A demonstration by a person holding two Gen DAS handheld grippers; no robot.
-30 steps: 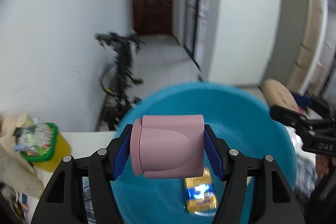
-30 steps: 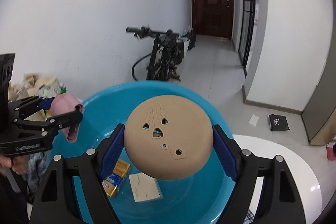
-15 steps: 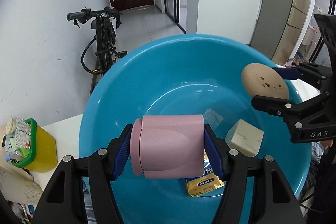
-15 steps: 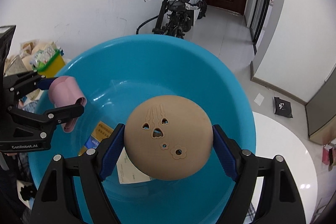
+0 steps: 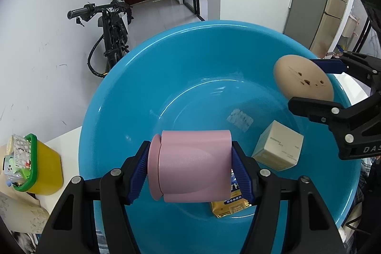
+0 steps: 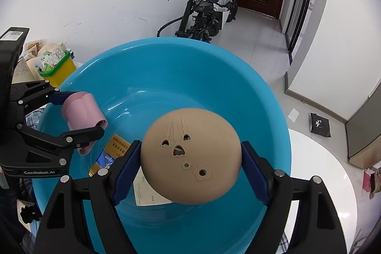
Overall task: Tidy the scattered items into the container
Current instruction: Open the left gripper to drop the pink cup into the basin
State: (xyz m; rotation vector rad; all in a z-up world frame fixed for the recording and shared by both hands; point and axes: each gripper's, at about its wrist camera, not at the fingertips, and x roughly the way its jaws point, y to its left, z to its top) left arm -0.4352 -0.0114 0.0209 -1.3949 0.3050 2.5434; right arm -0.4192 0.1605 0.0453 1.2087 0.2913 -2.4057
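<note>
Left wrist view shows the left gripper point(image 5: 190, 167) clamping a pink cylinder point(image 5: 190, 166) above the blue basin point(image 5: 166, 58), poised for release (likely). Across it, the right gripper point(image 6: 189, 167) squeezes a tan dome point(image 6: 190, 158) over a cream box point(image 5: 278, 146) and gold packet point(image 5: 231, 206) lying inside.

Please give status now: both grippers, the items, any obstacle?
Left gripper shut on pink cup. Right gripper shut on tan disc. Both above blue basin; box and packet inside. Nothing in the way.
</note>
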